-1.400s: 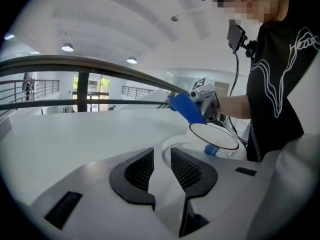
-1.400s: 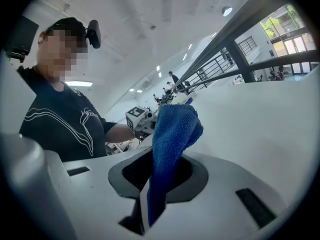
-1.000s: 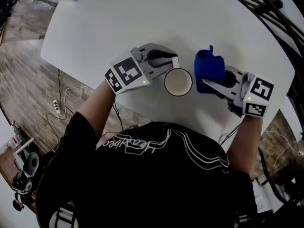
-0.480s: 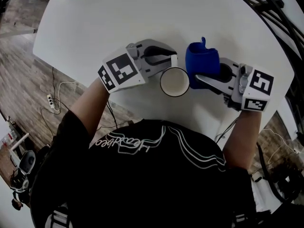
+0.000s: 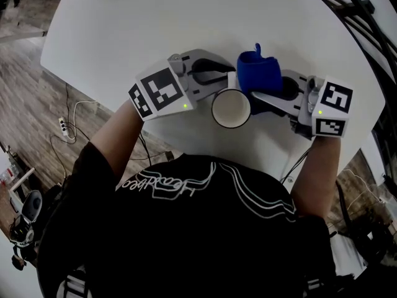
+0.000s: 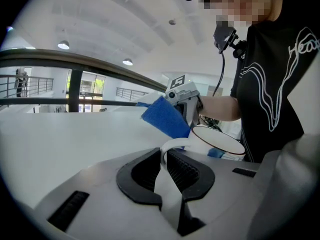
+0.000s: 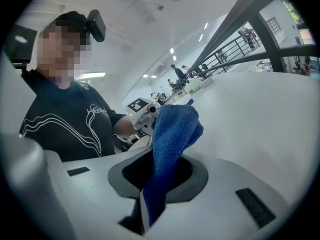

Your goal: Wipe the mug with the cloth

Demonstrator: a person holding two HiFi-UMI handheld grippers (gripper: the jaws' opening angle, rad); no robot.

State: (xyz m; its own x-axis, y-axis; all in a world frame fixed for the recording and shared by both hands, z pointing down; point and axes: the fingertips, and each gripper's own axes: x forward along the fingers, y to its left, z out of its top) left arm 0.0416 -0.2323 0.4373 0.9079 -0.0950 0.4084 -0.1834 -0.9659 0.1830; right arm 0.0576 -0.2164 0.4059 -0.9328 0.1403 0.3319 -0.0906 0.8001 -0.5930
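now | mug point(image 5: 231, 108) upright, handle point(image 6: 171, 145) leftward in left gripper point(image 5: 222, 78) jaws | right gripper point(image 5: 259, 99) jaws pinch cloth point(image 5: 257, 72)

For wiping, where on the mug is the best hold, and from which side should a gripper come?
The handle, from the person's left: the mug is upright and its loop juts sideways, thin enough for two jaws. The left gripper is shut on it that way, leaving the rest free for the cloth in the right gripper.
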